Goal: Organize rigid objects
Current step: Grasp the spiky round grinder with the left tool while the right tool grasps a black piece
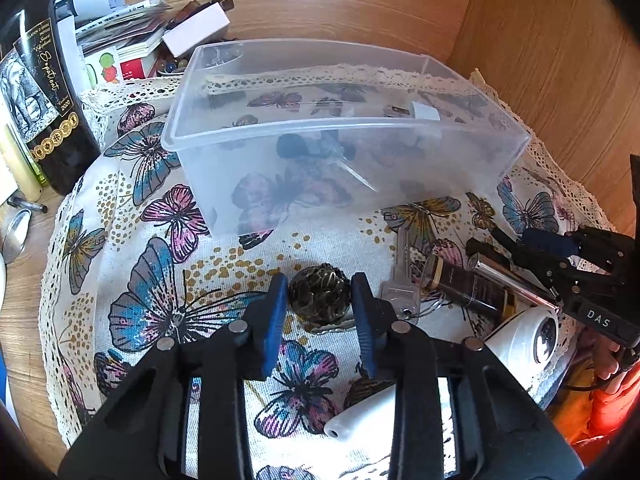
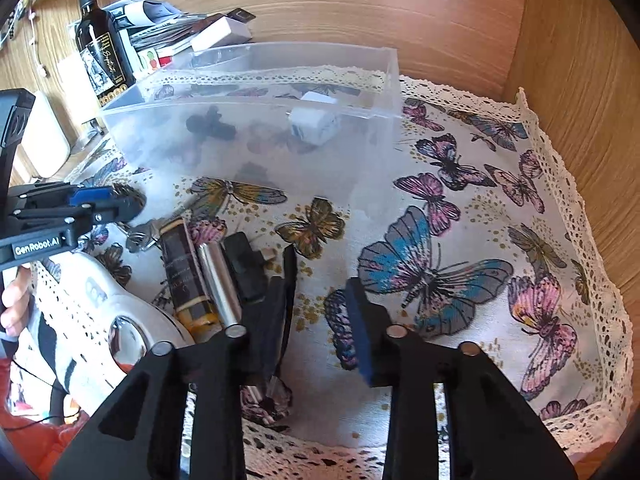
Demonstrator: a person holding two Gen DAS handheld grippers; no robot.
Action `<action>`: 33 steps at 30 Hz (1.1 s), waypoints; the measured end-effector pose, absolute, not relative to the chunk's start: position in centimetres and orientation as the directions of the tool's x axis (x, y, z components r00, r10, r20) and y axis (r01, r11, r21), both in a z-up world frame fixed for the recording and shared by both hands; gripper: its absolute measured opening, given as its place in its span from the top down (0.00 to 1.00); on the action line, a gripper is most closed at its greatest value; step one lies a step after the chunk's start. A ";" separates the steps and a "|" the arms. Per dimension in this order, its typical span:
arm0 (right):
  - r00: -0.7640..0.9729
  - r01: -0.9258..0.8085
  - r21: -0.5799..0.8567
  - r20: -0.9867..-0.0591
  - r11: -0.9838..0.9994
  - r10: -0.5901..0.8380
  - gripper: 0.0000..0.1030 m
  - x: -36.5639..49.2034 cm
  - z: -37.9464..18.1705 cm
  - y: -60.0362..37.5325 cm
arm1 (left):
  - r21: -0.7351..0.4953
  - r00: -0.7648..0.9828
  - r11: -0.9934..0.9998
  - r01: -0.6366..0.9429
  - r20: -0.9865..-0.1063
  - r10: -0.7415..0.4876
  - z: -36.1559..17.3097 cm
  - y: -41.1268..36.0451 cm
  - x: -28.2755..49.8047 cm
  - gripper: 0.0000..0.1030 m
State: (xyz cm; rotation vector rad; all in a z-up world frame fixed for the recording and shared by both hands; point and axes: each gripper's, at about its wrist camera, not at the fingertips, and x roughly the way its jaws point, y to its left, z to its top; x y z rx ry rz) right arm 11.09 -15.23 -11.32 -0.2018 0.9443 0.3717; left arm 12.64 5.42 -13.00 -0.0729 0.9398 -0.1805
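Two grippers in view. Left gripper (image 1: 319,296) down on the butterfly cloth (image 1: 132,272), blue pads (image 1: 275,312) on either side of one dark filigree ball (image 1: 320,294), apparently touching it and closed about it. Right gripper (image 2: 320,300) low over the cloth, jaws apart and holding nothing, just beside the loose pile.

On the cloth, outside the bin: one ball, one key (image 1: 402,280) on a ring just right of it, one dark brown tube (image 2: 186,276), one silver cylinder (image 2: 218,282) alongside the tube, one black block (image 2: 244,268) next to the cylinder, one white rounded device (image 1: 524,336) at the near edge.

One clear plastic bin (image 1: 224,92) behind these, lidless and upright. Inside: one white cube (image 2: 314,122) toward the right, one small black item (image 2: 210,122) toward the left; other contents blurred by the frosted wall, count unclear.

One wine bottle (image 1: 44,92) at the far left beside a stack of papers (image 1: 120,28).
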 end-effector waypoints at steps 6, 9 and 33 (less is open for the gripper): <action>0.558 -0.342 -0.017 -0.808 0.939 0.189 0.92 11.8 -11.3 -16.6 | -0.146 0.597 0.984 0.105 -0.782 -0.179 -12.5 6.0 12.2 0.69; 0.570 -0.313 0.014 -0.797 0.950 0.199 0.92 12.3 -10.6 -17.6 | -0.141 0.612 0.985 0.096 -0.772 -0.171 -12.1 6.2 11.9 0.69; 0.438 -0.540 0.036 -0.841 0.841 0.318 0.66 14.1 -11.6 -11.6 | -0.155 0.668 0.986 0.067 -0.727 -0.160 -10.5 8.5 10.3 0.69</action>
